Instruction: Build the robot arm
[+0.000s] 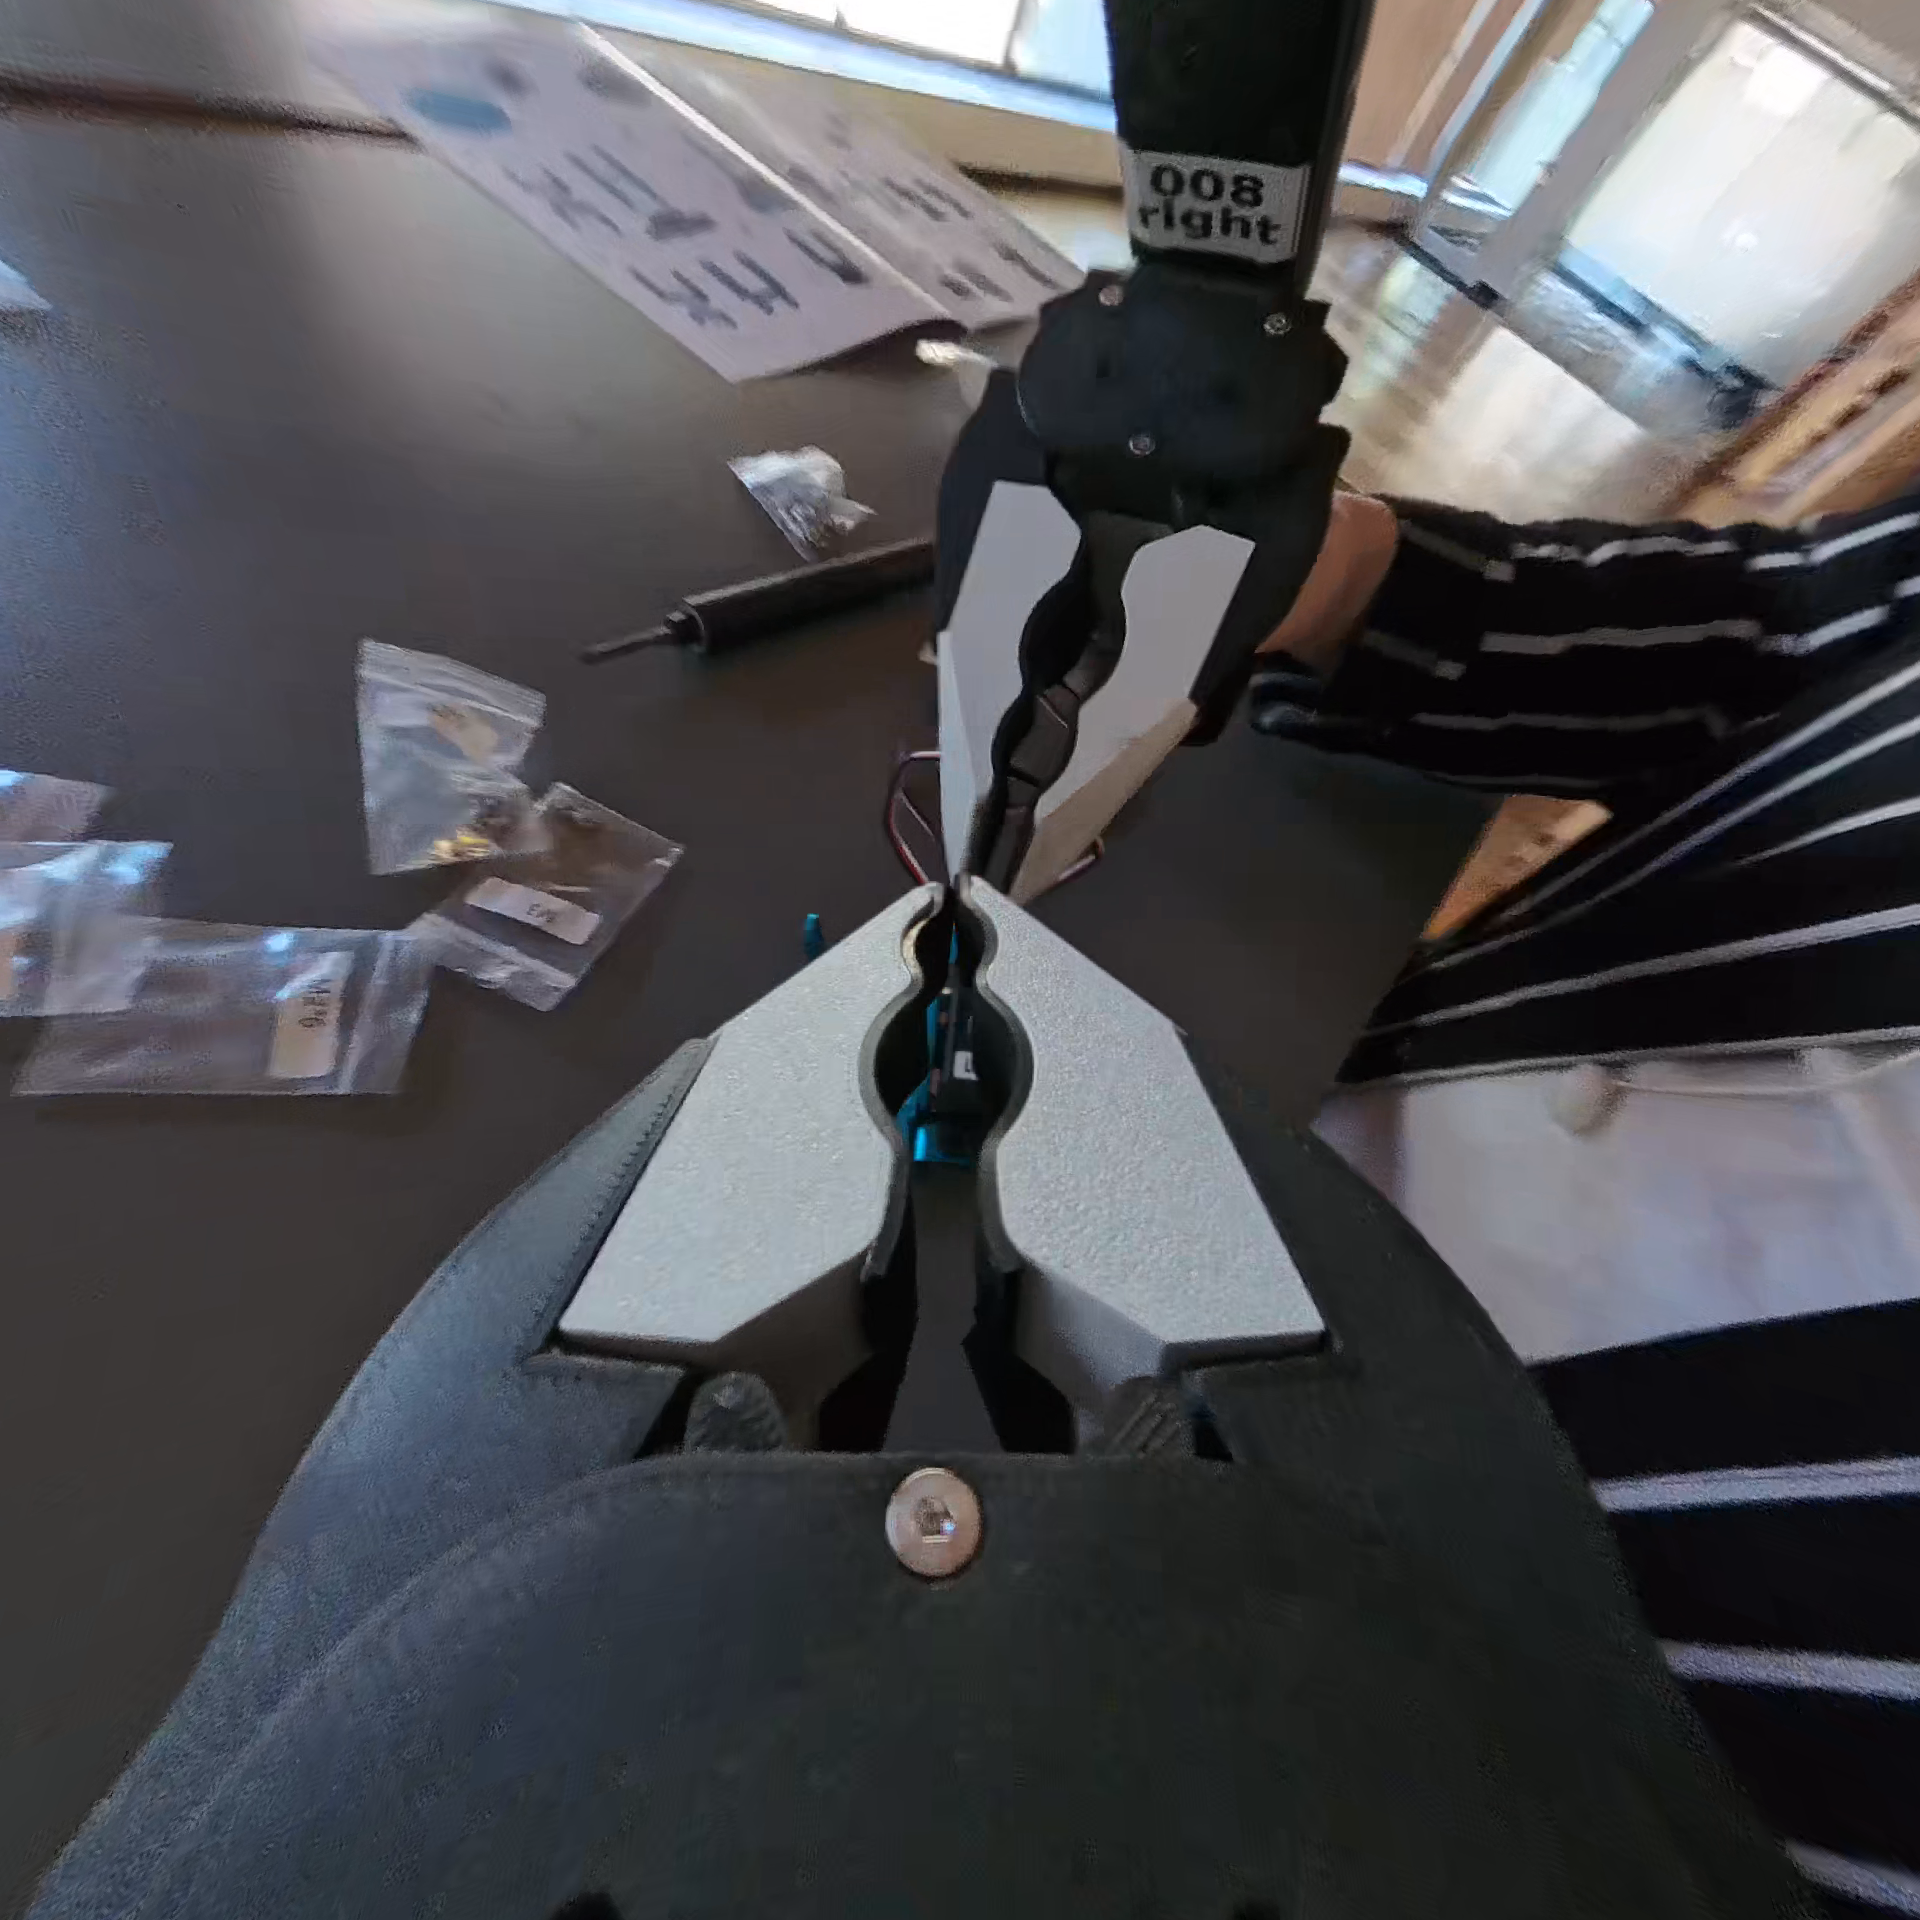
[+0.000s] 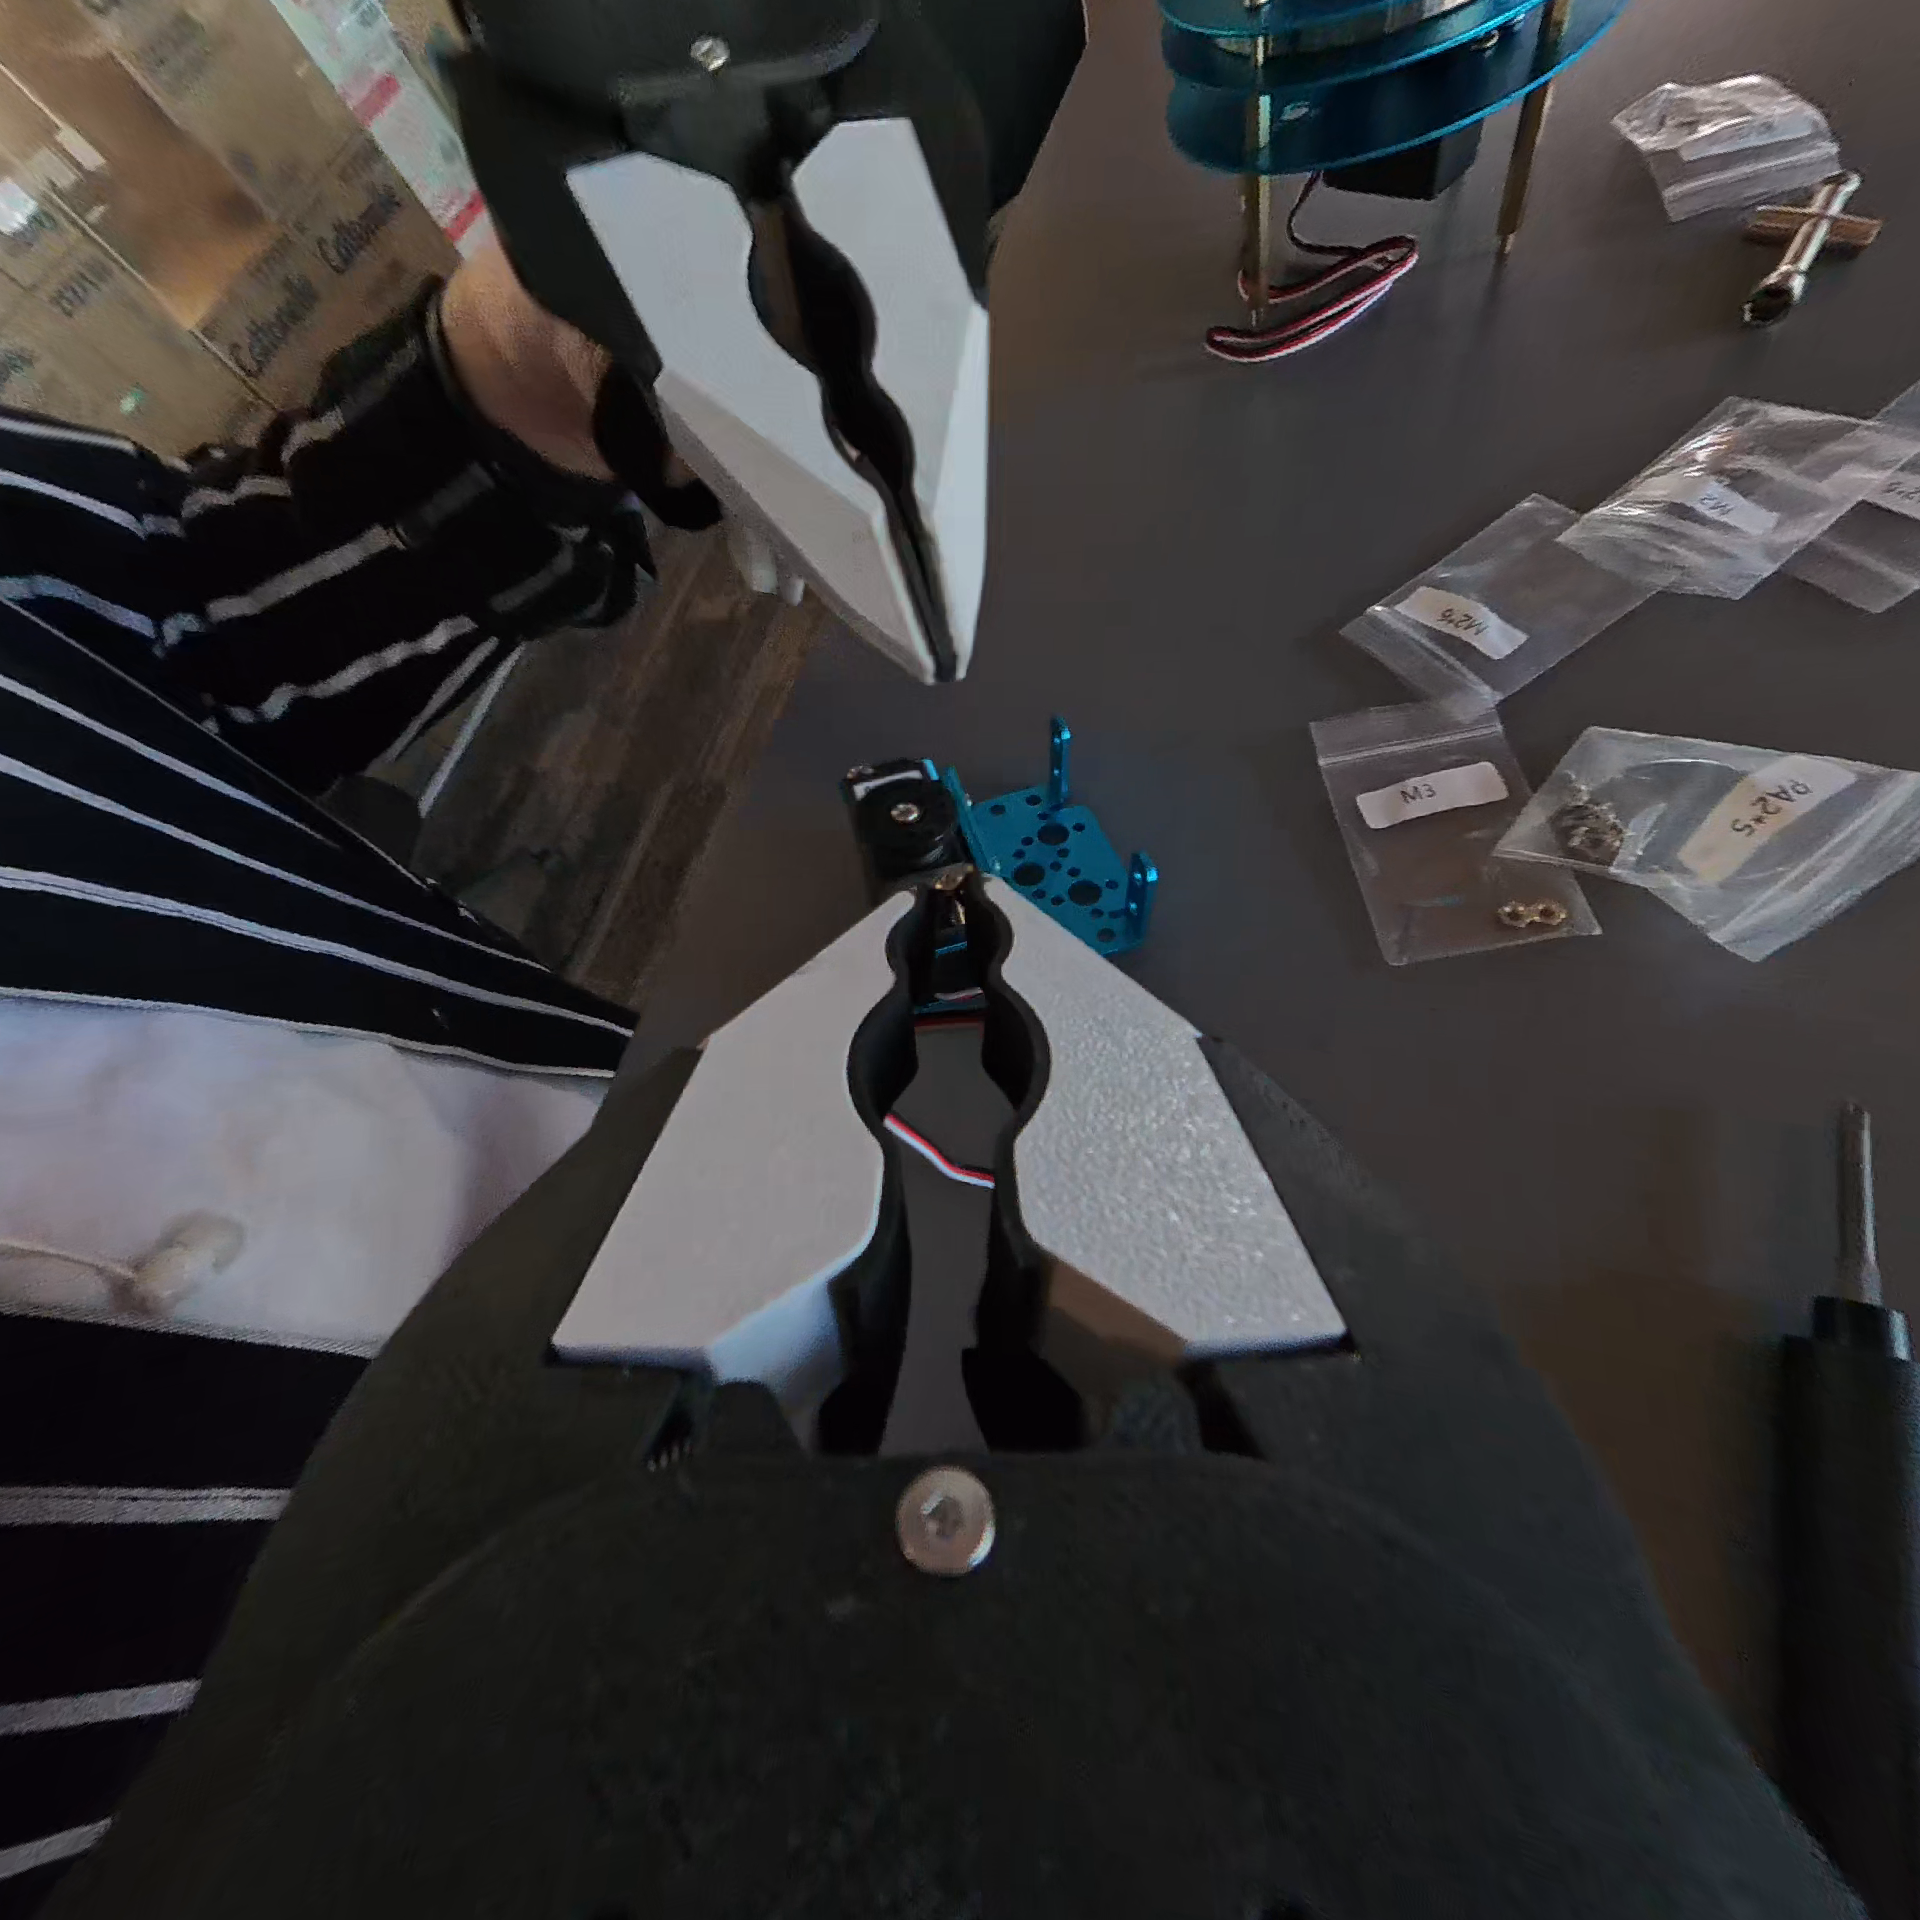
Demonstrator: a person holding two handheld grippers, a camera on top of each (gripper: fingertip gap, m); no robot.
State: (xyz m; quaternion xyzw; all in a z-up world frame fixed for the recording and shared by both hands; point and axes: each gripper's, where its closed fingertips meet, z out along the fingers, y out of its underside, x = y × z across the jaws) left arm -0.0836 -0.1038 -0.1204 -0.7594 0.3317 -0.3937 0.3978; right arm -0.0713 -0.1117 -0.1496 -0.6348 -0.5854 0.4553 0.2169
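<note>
A black servo [image 2: 902,826] joined to a blue perforated metal bracket [image 2: 1060,862] lies on the dark table [image 2: 1351,1143]. In the right wrist view, my right gripper [image 2: 948,885] is shut, with a small brass-coloured screw [image 2: 947,879] pinched at its tips, right over the servo's near end. My left gripper [image 2: 940,665] hangs a little beyond the servo with its fingers closed together and nothing between them. In the left wrist view, my left gripper [image 1: 951,896] is shut. The right gripper [image 1: 982,862] points down just past it. A tab of the bracket [image 1: 812,932] shows beside my fingers.
Several small clear bags of hardware [image 2: 1455,821] lie to the right. A black screwdriver [image 2: 1849,1455] lies nearer, and a cross wrench [image 2: 1808,239] and a blue round platform on legs [image 2: 1351,83] stand farther back. A printed cardboard sheet [image 1: 675,187] lies farther off. The table edge and a person's striped sleeve [image 2: 260,582] are on the left. Only a small space, under 4 cm, lies between the two pairs of fingers.
</note>
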